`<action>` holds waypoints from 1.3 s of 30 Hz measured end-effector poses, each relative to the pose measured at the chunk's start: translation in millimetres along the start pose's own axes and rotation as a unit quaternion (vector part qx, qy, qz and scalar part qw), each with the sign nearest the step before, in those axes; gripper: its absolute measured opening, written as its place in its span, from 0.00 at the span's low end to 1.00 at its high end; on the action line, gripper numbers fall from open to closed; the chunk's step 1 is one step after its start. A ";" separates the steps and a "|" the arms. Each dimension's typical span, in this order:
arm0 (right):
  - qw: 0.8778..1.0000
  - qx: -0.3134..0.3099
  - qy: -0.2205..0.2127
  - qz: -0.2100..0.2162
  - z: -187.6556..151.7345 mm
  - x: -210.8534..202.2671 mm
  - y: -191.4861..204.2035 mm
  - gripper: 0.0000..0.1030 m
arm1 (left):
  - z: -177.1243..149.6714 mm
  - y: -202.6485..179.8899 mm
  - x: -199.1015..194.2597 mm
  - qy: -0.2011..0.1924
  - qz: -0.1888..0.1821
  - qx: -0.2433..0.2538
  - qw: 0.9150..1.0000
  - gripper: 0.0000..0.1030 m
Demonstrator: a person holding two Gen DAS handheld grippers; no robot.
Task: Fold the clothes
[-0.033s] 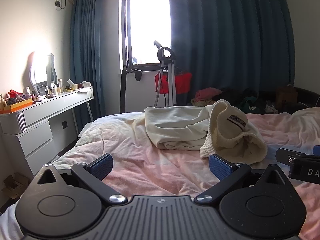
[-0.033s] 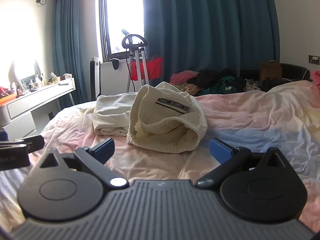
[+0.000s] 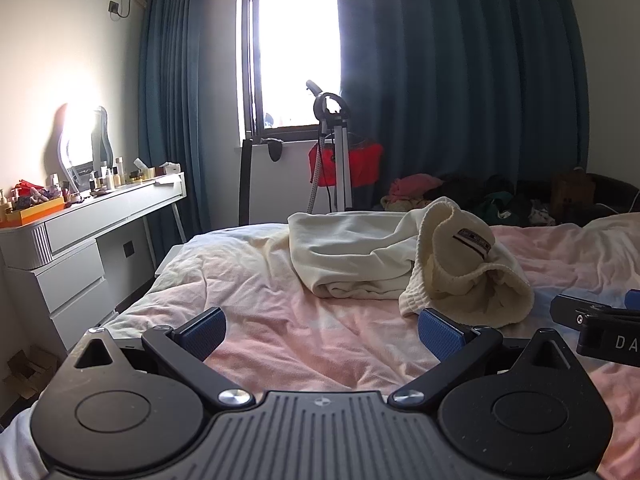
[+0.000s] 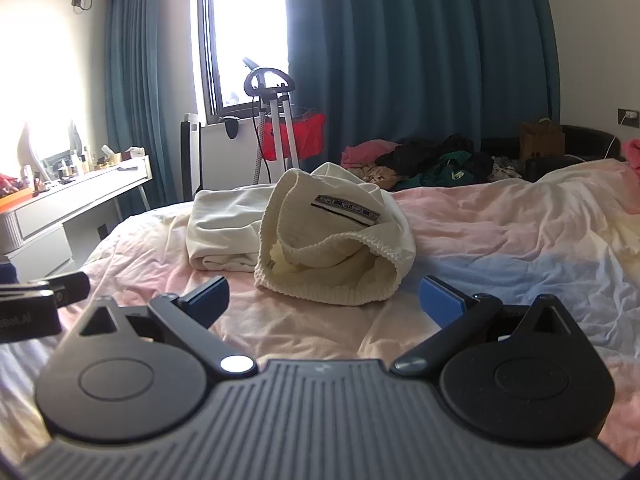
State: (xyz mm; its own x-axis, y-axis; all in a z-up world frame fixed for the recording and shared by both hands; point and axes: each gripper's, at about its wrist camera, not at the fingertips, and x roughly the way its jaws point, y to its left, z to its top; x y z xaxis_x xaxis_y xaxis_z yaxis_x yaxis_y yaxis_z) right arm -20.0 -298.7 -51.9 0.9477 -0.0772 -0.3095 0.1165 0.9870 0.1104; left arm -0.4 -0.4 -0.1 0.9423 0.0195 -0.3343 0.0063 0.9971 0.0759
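Clothes (image 4: 320, 236) lie beyond both tools, left (image 3: 320, 330) and right (image 4: 322, 300) (spread wide, empty).

Cream garment (image 3: 360, 256) on bed (image 3: 256, 304), hand-held gripper (image 3: 322, 330) open

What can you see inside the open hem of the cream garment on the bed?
Inside the cream garment, its own pale lining and a sewn woven label show. Deeper inside is folded over, hidden.
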 end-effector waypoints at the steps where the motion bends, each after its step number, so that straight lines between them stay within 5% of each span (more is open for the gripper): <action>1: 1.000 0.002 0.001 0.001 0.2 0.0 -0.4 1.00 | -0.2 -0.4 -0.3 0.000 -0.001 0.002 1.000 1.00; 39: 1.000 0.007 0.002 0.012 -0.9 -0.4 3.2 1.00 | 1.0 -0.6 -5.3 -0.004 -0.012 0.008 1.000 1.00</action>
State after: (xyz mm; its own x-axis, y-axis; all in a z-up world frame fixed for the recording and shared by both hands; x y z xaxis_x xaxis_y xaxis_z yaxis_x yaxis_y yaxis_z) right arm -20.3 -295.4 -52.2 0.9491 -0.0523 -0.3106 0.0974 0.9865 0.1316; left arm -5.1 -1.2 2.6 0.9443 -0.0049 -0.3292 0.0341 0.9960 0.0830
